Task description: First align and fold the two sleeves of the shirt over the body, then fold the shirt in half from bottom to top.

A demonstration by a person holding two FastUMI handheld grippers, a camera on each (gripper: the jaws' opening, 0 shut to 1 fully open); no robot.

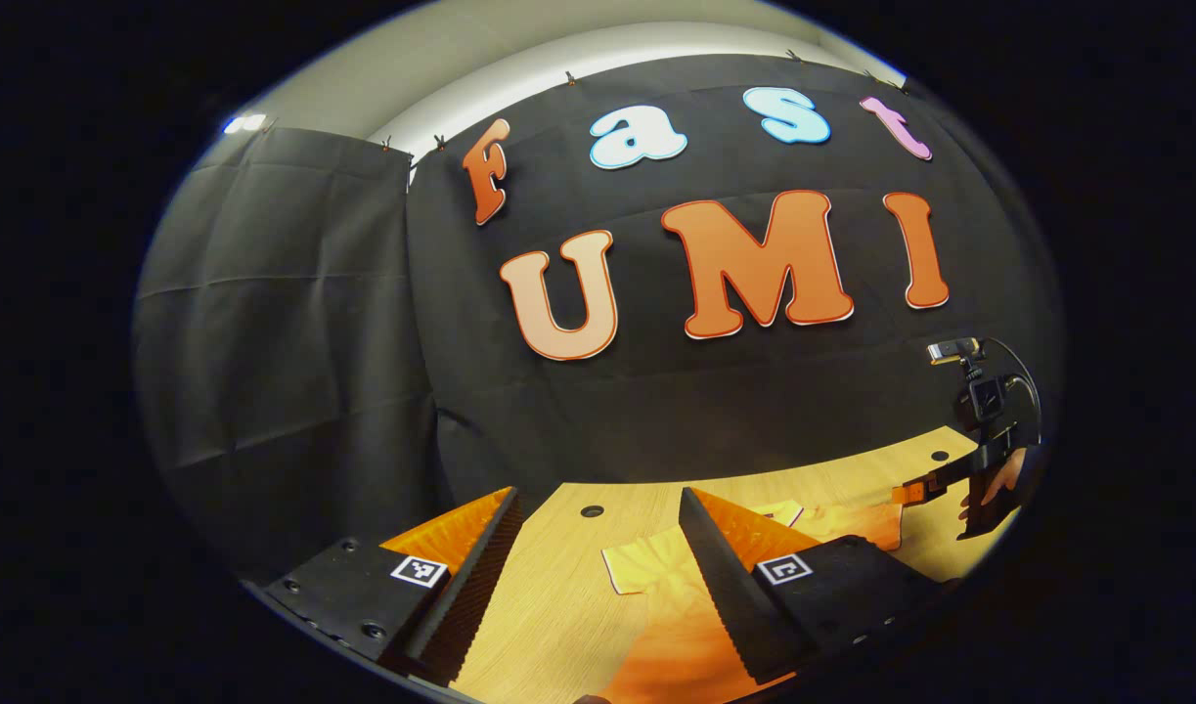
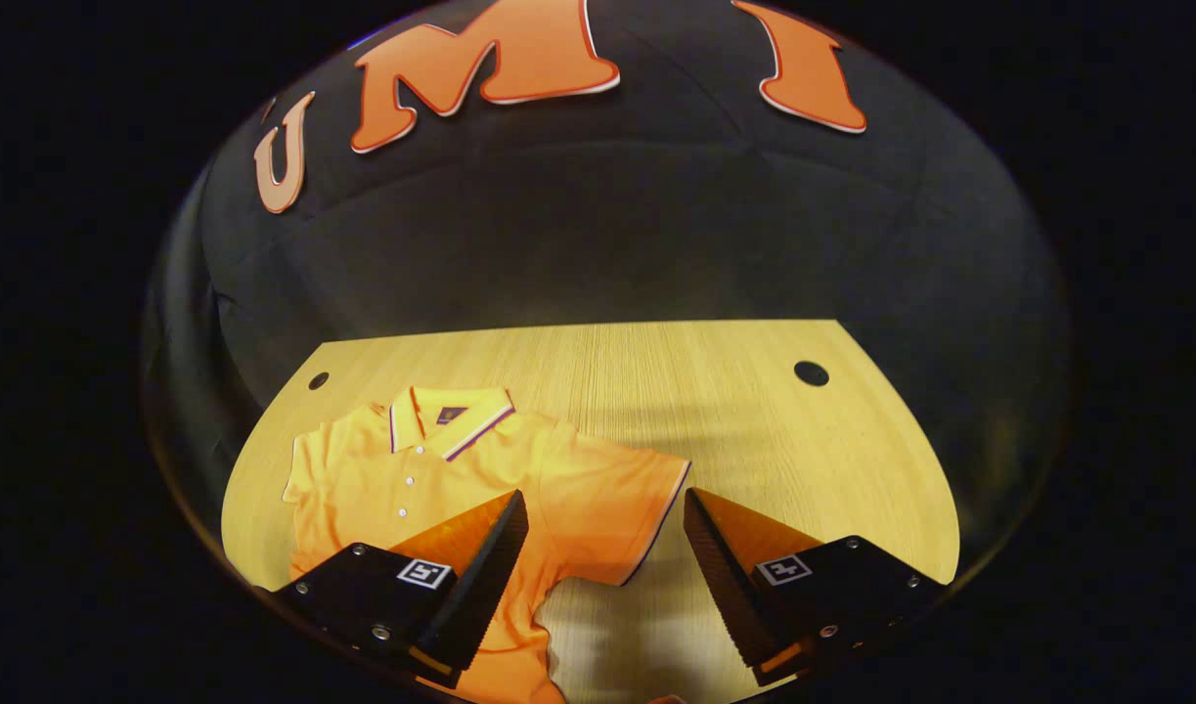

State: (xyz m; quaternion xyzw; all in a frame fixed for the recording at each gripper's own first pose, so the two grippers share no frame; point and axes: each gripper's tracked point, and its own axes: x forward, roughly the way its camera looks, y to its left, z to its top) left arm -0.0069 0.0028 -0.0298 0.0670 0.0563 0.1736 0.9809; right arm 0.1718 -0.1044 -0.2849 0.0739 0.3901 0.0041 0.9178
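On the pale wooden table, the orange short-sleeved polo shirt lies flat, collar toward the wall. Its outspread sleeve lies between the right gripper's parted fingers, closest; the left gripper hovers spread, empty.

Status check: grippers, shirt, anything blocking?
Left gripper open above the table, nothing held. Right gripper open, hovering at the spread sleeve. Shirt flat, collar away, sleeves unfolded. No obstruction seen.
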